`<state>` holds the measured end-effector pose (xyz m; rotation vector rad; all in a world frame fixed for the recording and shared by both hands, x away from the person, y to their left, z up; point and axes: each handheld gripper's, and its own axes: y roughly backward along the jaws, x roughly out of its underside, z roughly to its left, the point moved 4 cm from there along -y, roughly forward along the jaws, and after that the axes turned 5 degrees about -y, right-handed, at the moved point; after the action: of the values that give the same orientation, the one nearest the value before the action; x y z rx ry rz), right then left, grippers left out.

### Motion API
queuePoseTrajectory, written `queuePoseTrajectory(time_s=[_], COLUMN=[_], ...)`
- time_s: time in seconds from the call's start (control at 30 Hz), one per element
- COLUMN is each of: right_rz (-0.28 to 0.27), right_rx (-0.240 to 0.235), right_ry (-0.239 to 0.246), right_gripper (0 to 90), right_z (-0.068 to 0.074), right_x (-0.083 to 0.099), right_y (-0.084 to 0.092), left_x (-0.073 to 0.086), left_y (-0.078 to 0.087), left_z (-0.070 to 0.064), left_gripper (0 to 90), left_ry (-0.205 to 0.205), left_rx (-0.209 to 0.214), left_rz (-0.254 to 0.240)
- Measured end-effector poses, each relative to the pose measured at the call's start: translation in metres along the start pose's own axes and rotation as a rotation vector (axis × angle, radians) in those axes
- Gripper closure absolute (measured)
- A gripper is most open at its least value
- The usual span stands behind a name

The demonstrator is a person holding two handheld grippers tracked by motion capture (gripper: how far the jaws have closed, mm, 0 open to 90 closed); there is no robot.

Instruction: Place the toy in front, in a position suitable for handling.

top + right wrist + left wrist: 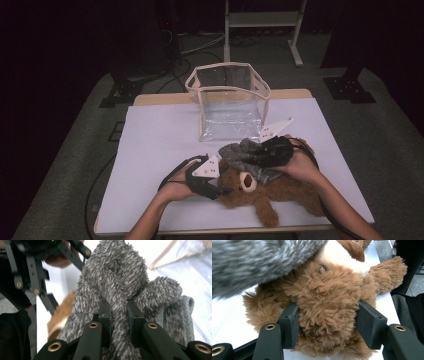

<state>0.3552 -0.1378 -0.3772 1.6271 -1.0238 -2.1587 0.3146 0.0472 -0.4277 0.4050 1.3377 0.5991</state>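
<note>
Covering table [150, 145]: white sheet, dark room.

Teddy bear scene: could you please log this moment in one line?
left gripper: shut on teddy bear | right gripper: shut on grey fuzzy cloth

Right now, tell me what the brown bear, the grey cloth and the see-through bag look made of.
Brown bear: shaggy plush, matte, fibres clumped. Grey cloth: fuzzy fleece-like knit, flecked pile; exact fabric unclear. See-through bag: glossy clear plastic, probably vinyl, with cream fabric-looking trim; the table shows through its walls.
</note>
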Motion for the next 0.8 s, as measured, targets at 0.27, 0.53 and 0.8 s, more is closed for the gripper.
queuePoseTrajectory(time_s=[0.27,0.53,0.8], right_rz=[0.020,0.011,0.073], right_rx=[-0.001,-0.017,0.007], right_ry=[-0.003,0.013,-0.017], right_gripper=[76.1,76.5,76.5], right_z=[-0.003,0.012,-0.001], right_x=[-0.006,-0.012,-0.007], right_y=[-0.013,-0.003,-0.014], left_x=[0.002,-0.006,0.000], left_y=[0.000,-0.005,-0.002], left_z=[0.001,0.000,0.002], left_gripper=[40.8,41.2,41.7], left_ry=[0.004,-0.020,-0.006], left_rx=[-0.009,-0.018,-0.034], left_rz=[-0.007,0.000,-0.008])
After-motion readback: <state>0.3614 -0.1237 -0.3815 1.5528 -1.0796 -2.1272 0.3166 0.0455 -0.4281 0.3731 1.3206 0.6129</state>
